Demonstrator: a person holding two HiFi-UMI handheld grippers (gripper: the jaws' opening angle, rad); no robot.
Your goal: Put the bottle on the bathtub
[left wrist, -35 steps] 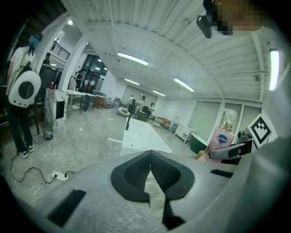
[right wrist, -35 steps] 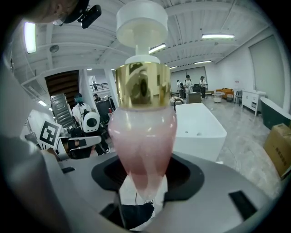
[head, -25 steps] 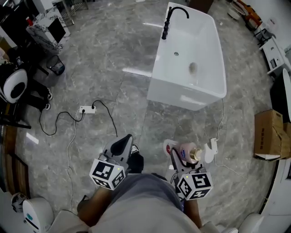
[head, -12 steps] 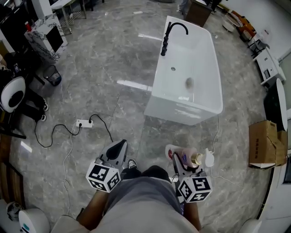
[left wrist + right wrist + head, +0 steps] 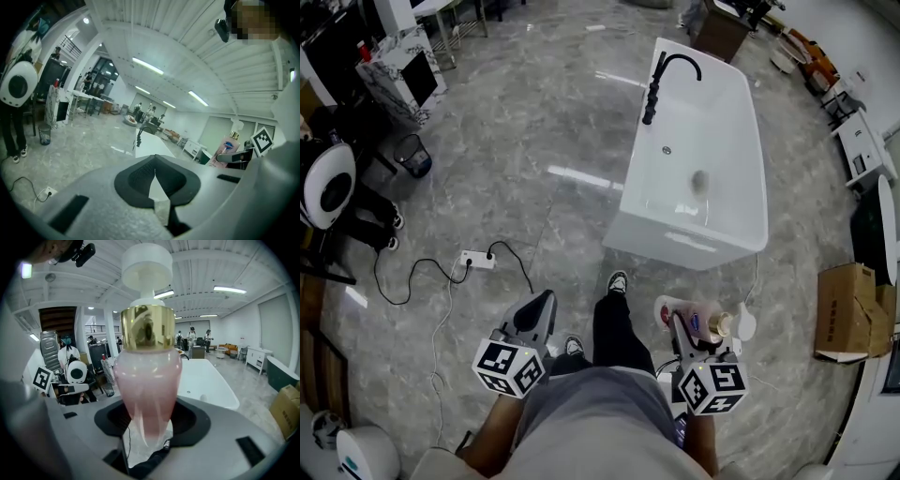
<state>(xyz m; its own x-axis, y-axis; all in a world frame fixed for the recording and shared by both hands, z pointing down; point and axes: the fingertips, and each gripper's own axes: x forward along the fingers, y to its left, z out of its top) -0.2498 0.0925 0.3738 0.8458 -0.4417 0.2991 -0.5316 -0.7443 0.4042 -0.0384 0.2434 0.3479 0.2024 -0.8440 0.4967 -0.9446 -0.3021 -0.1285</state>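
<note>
Grey veined floor (image 5: 534,122) fills the head view, and out on the left a white power strip (image 5: 478,258) lies on it with its black cable looping away. Next comes the left gripper (image 5: 542,302), held low and close to the person's body, pointing forward over the floor; in its own view the left gripper (image 5: 154,165) has its dark pads pressed tip to tip with nothing between them. Just right of it, a dark-trousered leg (image 5: 614,323) is out in front, its shoe planted on the floor short of the tub. Then the right gripper (image 5: 686,330), also held low by the body and aimed forward, is clamped on the bottle (image 5: 698,312). In the right gripper view the bottle (image 5: 147,380) rises straight out of the right gripper (image 5: 147,427): a translucent pink body narrowing towards the bottom, a shiny gold collar and a white pump cap on top. From above it lies tilted, pump end towards the right, with a blue label showing. So the bottle is up in the air over the floor, well apart from the white bathtub (image 5: 675,246), which stands ahead with a black faucet (image 5: 661,80) at its far end. Far right, a cardboard box (image 5: 848,300) sits on the floor.
</note>
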